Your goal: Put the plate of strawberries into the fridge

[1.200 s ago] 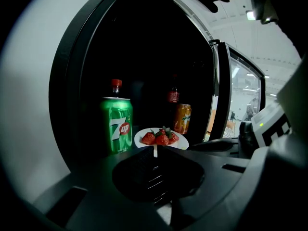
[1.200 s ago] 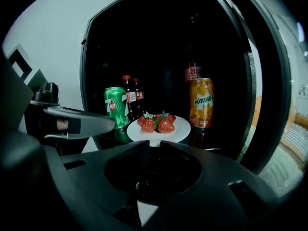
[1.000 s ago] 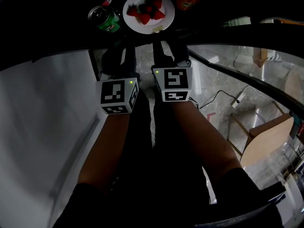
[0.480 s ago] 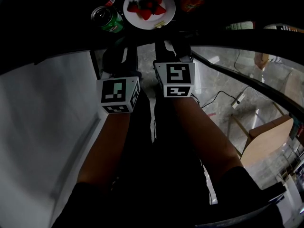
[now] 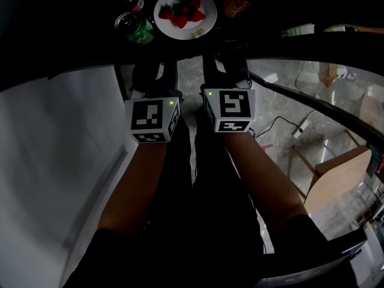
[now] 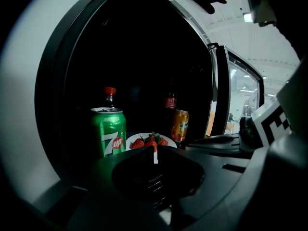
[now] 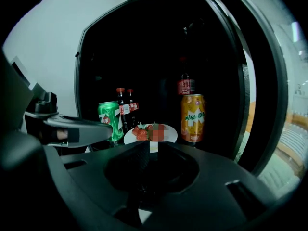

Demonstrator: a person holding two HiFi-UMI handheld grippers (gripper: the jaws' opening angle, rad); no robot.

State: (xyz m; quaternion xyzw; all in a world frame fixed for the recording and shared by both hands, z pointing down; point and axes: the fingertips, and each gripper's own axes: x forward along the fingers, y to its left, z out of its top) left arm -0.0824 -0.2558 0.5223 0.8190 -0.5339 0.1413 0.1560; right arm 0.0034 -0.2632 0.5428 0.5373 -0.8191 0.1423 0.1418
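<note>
Fridge (image 7: 144,47): open, dark inside, straight ahead of both sets of fingertips.
Left gripper (image 6: 154,154): jaws closed together, nothing held.
Right gripper (image 7: 150,149): jaws likewise pressed together, empty (only pale sliver shows at tips).
Plate (image 6: 131,139): white, on fridge shelf beyond fingertips, touching neither gripper.
Two cola bottles (image 7: 126,109): behind plate, toward left.
7up can (image 6: 109,131): upright, just left of plate.
Mirinda can (image 7: 193,118): upright, just right of plate.
Strawberries (image 6: 138,143): red, heaped on plate.

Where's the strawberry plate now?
The plate sits in the fridge, top centre of the head view, between the green can left and the orange can right.
</note>
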